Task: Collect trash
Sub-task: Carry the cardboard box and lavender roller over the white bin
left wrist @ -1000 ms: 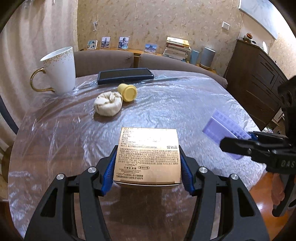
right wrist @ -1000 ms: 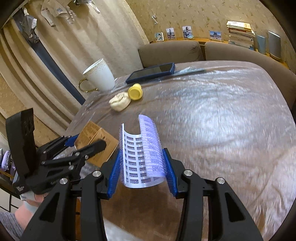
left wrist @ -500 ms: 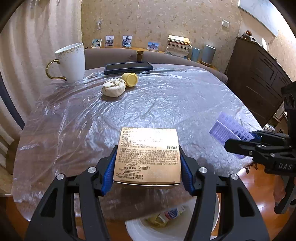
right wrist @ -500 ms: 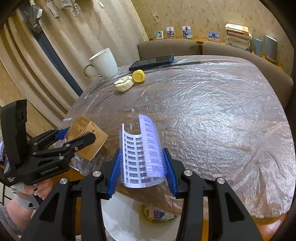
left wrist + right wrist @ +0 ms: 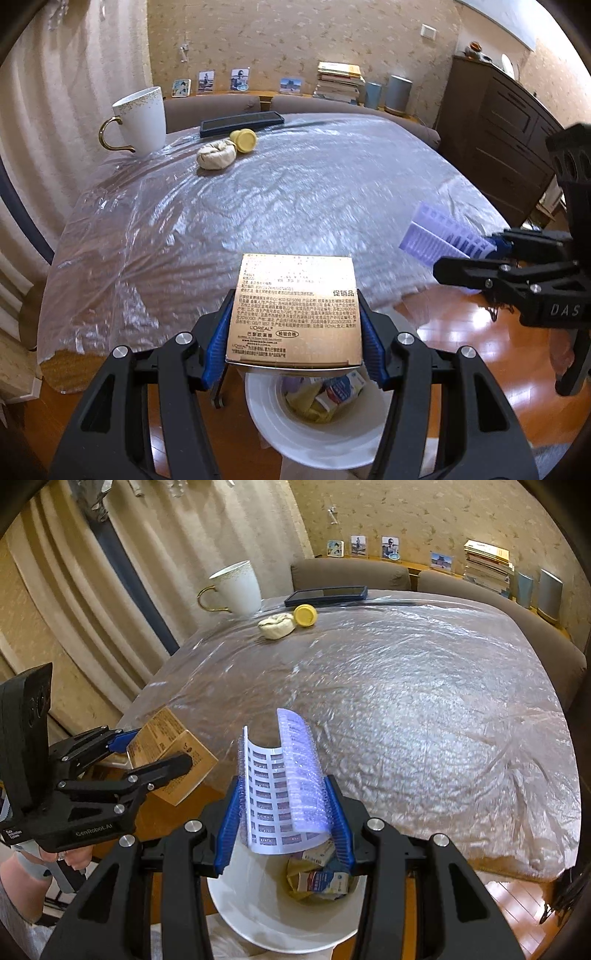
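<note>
My left gripper [image 5: 295, 334] is shut on a gold cardboard box [image 5: 295, 314] and holds it above a white trash bin [image 5: 317, 435] on the floor in front of the table. My right gripper [image 5: 286, 818] is shut on a curled purple plastic blister sheet [image 5: 284, 782] over the same bin [image 5: 251, 904], which holds small cartons and yellow wrappers. The box [image 5: 170, 753] and the left gripper [image 5: 147, 753] show at left in the right wrist view. The sheet [image 5: 443, 236] shows at right in the left wrist view. A crumpled tissue [image 5: 217, 155] and a yellow cap [image 5: 244, 140] lie at the table's far side.
The table [image 5: 280, 192] is covered in clear plastic film. A white mug with a gold handle [image 5: 138, 120] and a dark phone [image 5: 242, 122] stand at the far edge. A sofa, books and a dark cabinet [image 5: 509, 133] lie beyond. The floor is wood.
Both grippers have pulled back from over the table to its near edge with their loads. The white bin with trash has come into view below them.
</note>
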`<state>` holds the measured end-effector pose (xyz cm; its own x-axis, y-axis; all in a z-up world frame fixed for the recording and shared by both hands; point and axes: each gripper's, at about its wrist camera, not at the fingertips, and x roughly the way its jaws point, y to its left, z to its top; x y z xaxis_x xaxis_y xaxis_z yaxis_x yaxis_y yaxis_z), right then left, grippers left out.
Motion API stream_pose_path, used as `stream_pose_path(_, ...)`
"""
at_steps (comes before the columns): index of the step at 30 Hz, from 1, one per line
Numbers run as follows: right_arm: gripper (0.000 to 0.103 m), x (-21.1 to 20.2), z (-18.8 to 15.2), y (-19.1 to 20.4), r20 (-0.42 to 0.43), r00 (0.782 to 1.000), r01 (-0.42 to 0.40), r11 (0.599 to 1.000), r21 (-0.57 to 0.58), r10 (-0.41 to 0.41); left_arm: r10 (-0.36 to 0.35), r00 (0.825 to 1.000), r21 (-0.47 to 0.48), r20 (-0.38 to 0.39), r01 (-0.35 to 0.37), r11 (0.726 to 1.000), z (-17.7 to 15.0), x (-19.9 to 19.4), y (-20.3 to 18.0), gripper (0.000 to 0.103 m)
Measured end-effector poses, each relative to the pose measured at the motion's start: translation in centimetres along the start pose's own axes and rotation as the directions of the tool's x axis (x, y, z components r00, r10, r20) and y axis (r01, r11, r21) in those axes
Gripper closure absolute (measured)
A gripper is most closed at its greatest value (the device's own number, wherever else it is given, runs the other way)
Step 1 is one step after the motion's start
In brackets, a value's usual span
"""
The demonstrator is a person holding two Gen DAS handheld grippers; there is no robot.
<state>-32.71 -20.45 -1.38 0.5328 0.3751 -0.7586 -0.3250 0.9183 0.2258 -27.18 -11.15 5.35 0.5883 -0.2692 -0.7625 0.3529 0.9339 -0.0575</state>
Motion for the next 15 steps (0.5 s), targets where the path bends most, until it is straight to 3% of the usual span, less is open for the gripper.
stream_pose_path(15,0.06,0.2,-4.2,1.3,-0.1,0.995,-0.018,1.0,-0.018,0.016,-0.016,0.996,0.072,-0.086,0.022,0.997,-3.8,-0.2,-2.1,0.043)
